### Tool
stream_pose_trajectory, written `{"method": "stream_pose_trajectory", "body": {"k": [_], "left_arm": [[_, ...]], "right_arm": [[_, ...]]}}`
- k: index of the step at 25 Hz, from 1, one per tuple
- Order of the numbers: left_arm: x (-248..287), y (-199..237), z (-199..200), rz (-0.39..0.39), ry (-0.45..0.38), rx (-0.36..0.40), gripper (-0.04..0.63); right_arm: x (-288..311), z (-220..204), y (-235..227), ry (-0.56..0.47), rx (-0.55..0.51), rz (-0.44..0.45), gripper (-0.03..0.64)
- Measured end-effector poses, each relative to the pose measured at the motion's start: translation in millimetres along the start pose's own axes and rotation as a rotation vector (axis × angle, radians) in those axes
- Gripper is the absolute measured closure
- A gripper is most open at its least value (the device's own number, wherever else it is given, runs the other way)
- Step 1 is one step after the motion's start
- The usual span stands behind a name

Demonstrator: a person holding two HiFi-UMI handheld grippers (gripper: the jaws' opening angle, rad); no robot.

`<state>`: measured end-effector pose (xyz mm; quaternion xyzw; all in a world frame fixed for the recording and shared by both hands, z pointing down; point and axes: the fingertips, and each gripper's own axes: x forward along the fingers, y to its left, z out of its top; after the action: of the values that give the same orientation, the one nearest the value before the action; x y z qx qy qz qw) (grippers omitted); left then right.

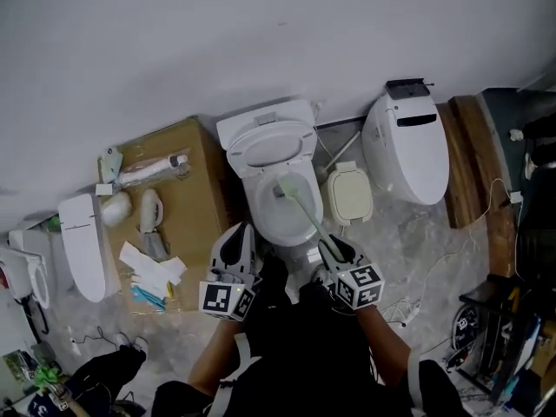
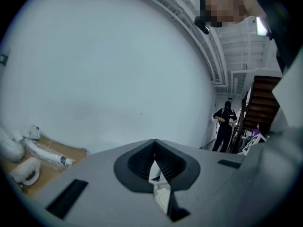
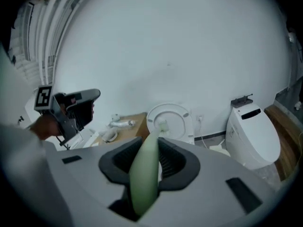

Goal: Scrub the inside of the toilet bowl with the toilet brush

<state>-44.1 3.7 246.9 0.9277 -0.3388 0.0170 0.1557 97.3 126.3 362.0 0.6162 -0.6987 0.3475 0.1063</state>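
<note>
The right gripper [image 1: 334,248] clamps the pale green handle of the toilet brush [image 1: 304,211]. The brush's bristled head lies inside the toilet bowl [image 1: 254,202], apparently toward its back wall. The left gripper [image 1: 236,243], jaws closed on nothing, hovers by the bowl's front left rim.

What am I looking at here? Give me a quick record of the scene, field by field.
Right gripper: shut on the toilet brush, gripping its pale green handle
Brush head: down inside the toilet bowl
Left gripper: jaws together, holding nothing, near the bowl's front rim
To the left: cardboard box with small items on top
To the right: second toilet, lid closed
</note>
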Motion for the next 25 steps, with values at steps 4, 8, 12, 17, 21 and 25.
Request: {"method": "stream_pose_trajectory", "body": {"k": [4, 8, 12, 17, 21, 25], "left_arm": [[-16.2, -31.6, 6.0, 0.015, -0.021, 0.022, 0.588], [-22.9, -54.5, 13.9, 0.017, -0.05, 0.047, 0.588], [-26.6, -62.6, 16.7, 0.014, -0.077, 0.062, 0.588], [-24.4, -68.5, 29.9, 0.027, -0.086, 0.079, 0.588], [-23.7, -69.2, 30.6, 0.018, -0.093, 0.087, 0.587], [-20.9, -69.6, 27.9, 0.011, -0.09, 0.089, 0.587]], "right_arm": [[-46.5, 26.5, 4.1, -0.129, 0.014, 0.012, 0.503], [-73.2, 42.4, 5.1, -0.201, 0.017, 0.026, 0.503], [-82.2, 48.0, 6.8, -0.23, 0.0, 0.03, 0.503], [-86.5, 55.1, 8.1, -0.257, -0.005, 0.035, 0.503], [-87.6, 61.0, 9.9, -0.276, -0.006, 0.036, 0.503], [-87.5, 64.0, 9.7, -0.285, -0.003, 0.035, 0.503]]}}
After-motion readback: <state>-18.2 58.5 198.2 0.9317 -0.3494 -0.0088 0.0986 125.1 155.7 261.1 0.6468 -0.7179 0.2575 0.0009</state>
